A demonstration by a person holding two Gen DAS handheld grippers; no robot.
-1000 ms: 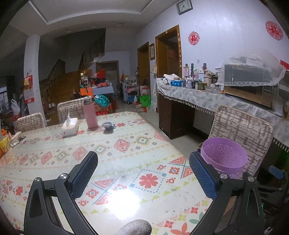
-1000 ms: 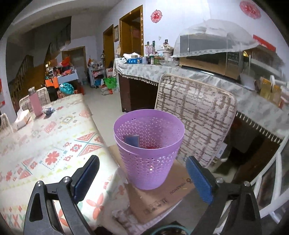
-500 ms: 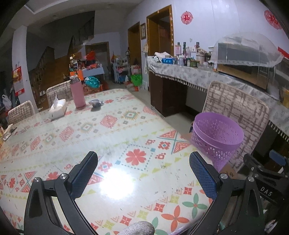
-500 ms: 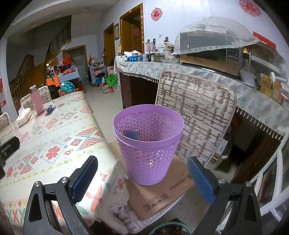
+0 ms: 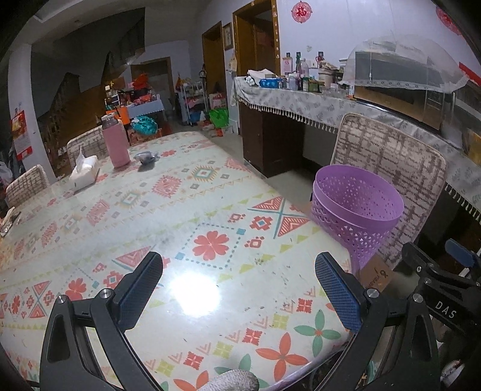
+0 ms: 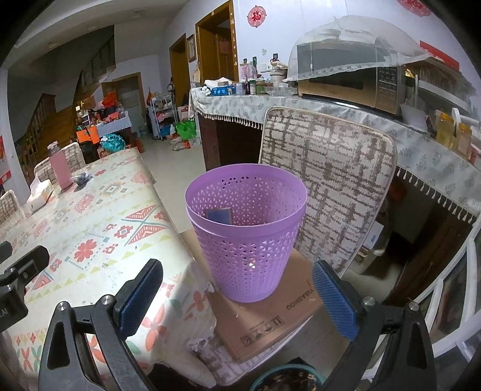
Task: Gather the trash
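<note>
This is a lived-in family home, the dining room by the look of it. A long worktop [image 5: 180,210] wears a patterned cloth, with a pink flask [image 5: 115,144] and a tissue box [image 5: 84,174] at its far end and upholstered chairs [image 6: 327,186] around it. Along the wall a cloth-draped sideboard [image 5: 300,102] carries bottles and a microwave [image 6: 354,87] under a mesh food cover. Red paper-cuts [image 6: 257,15] hang above the doorways, and a wooden staircase [image 6: 39,120] climbs at the back.
</note>
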